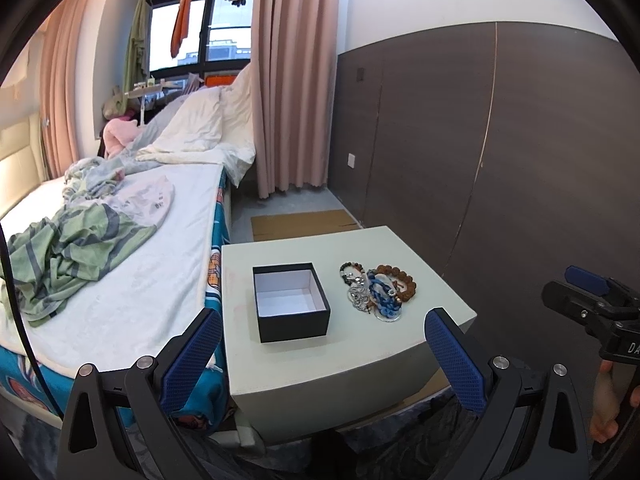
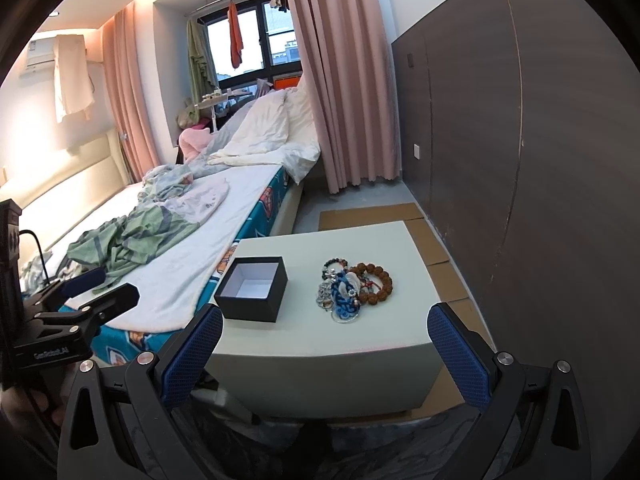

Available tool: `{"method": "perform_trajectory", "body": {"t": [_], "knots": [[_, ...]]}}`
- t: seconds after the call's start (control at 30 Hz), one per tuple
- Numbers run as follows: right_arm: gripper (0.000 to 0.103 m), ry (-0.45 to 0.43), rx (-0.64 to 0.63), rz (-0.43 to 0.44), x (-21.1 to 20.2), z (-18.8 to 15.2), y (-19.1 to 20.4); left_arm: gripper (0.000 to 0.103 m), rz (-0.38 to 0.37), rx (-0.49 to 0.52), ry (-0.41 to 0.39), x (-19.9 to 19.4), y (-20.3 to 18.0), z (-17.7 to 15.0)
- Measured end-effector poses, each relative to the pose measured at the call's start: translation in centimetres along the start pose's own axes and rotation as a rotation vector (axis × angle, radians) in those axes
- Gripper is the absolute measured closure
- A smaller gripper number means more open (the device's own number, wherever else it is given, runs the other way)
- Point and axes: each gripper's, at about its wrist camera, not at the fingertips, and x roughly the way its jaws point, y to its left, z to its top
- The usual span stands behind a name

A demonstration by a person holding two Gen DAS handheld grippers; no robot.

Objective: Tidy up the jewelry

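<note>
- Left two-finger gripper with blue textured pads [image 1: 322, 354]: jaws spread wide, nothing between them; held short of the near edge of the table, touching nothing. In the right wrist view it shows at the left margin [image 2: 102, 286], seen side-on
- Right two-finger gripper with blue textured pads [image 2: 325, 354]: jaws likewise wide apart and empty, held before the near edge of the table; in the left wrist view it shows at the right margin [image 1: 586, 288], with part of a hand [image 1: 606, 404] beneath it
- Pale grey-green square bedside table [image 1: 400, 252]: stands between the bed and the dark wall panel, and carries the box and the jewelry
- Black square cardboard box with white lining [image 1: 291, 302]: open, lidless, interior bare; stands upright on the left half of the table top
- Tangled heap of jewelry [image 1: 378, 290]: lies on the table just to the right of the box, apart from it. A brown wooden-bead bracelet [image 1: 402, 282] forms its right side, a dark-bead bracelet [image 1: 350, 270] its far left corner, blue knotted cord pieces [image 1: 382, 298] its centre, and silver-coloured metal pieces [image 1: 358, 298] its left side; the pieces overlap
- Bed with white sheet and crumpled green striped cloth [image 1: 60, 252]: left of the table
- Flattened brown cardboard [image 1: 304, 224]: on the floor beyond the table
</note>
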Motion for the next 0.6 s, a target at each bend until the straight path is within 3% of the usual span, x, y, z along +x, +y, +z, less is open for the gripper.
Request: {"method": "perform_trajectory", "body": {"t": [0.3, 0.6], "knots": [[0.0, 0.011, 0.005, 0.022, 2.0, -0.7, -1.6, 0.002, -0.033, -0.016, 0.065, 4.3, 0.1, 0.5], [0.0, 0.059, 0.111, 0.001, 5.9, -1.1, -5.0, 0.002, -0.098, 0.015, 0.156, 9.8, -1.6, 1.0]]}}
